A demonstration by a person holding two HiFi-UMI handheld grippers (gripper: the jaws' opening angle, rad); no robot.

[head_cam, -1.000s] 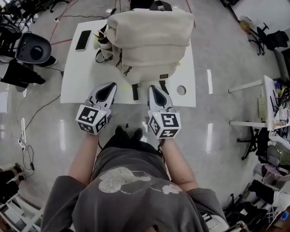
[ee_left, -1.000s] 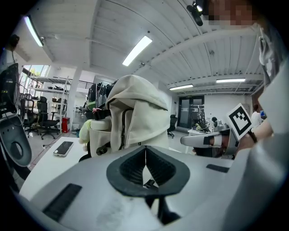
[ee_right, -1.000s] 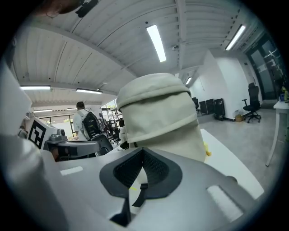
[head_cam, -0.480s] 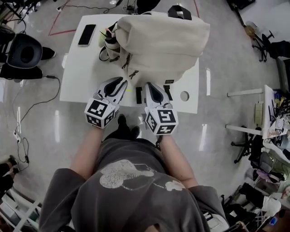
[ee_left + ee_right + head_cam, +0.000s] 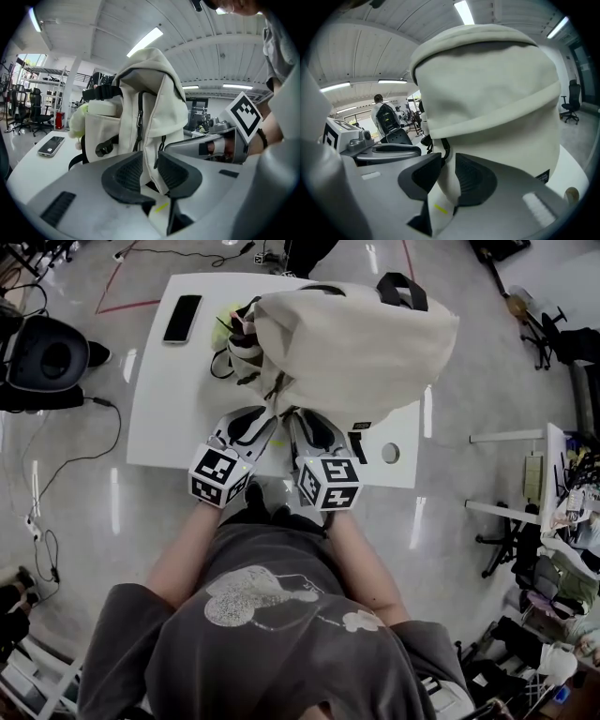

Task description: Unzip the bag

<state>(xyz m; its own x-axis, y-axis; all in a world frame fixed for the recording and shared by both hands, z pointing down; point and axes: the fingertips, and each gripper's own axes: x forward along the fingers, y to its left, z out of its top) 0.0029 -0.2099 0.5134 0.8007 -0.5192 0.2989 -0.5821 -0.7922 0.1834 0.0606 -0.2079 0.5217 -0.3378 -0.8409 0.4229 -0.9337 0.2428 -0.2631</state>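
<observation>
Plainly | left gripper view: bag (image 5: pixel 165 93) zipper (image 5: pixel 139 112) | head view: perhaps faintly

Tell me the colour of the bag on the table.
The bag is cream, clearest in head view.

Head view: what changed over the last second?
The left claw and right claw advanced from the near edge of the table to the lower front of the bag; their jaws are opening with bag fabric between them, nothing gripped. Phone and bag stayed put.
</observation>
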